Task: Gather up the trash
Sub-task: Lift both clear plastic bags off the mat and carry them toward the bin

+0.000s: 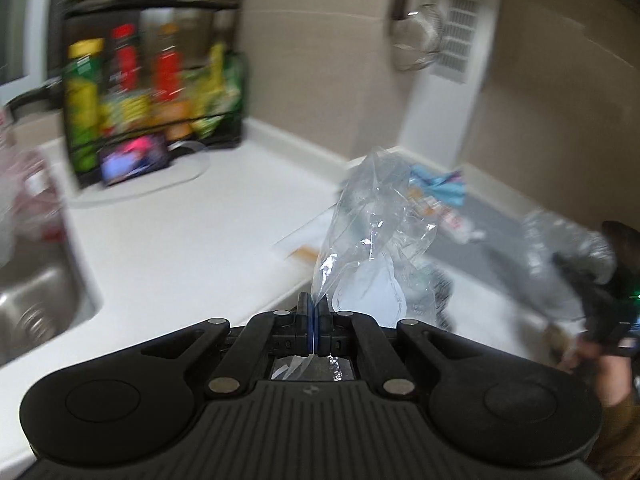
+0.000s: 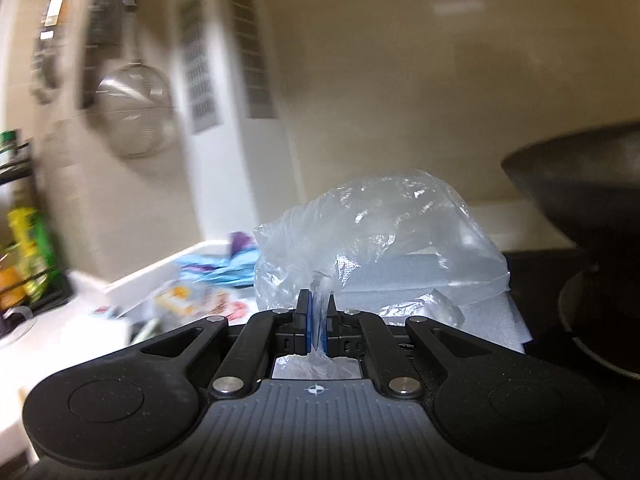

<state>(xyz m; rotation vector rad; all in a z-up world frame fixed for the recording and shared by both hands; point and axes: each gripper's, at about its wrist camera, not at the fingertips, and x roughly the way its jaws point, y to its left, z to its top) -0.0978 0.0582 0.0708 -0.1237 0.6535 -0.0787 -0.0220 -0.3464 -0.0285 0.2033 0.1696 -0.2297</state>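
My left gripper (image 1: 313,312) is shut on a crumpled clear plastic wrapper (image 1: 372,236) and holds it above the white counter (image 1: 192,232). My right gripper (image 2: 318,316) is shut on a clear plastic bag (image 2: 380,240) that bulges up in front of it. In the left wrist view the right gripper (image 1: 600,300) shows at the far right with its blurred bag (image 1: 560,256). More trash lies by the wall: blue wrappers (image 1: 440,184), also in the right wrist view (image 2: 216,266), and printed packets (image 2: 188,300).
A steel sink (image 1: 36,304) is at the left. A black rack of bottles and packets (image 1: 152,80) stands at the back, a phone (image 1: 134,158) leaning on it. A strainer (image 2: 134,108) hangs on the wall. A dark wok (image 2: 580,184) sits at the right.
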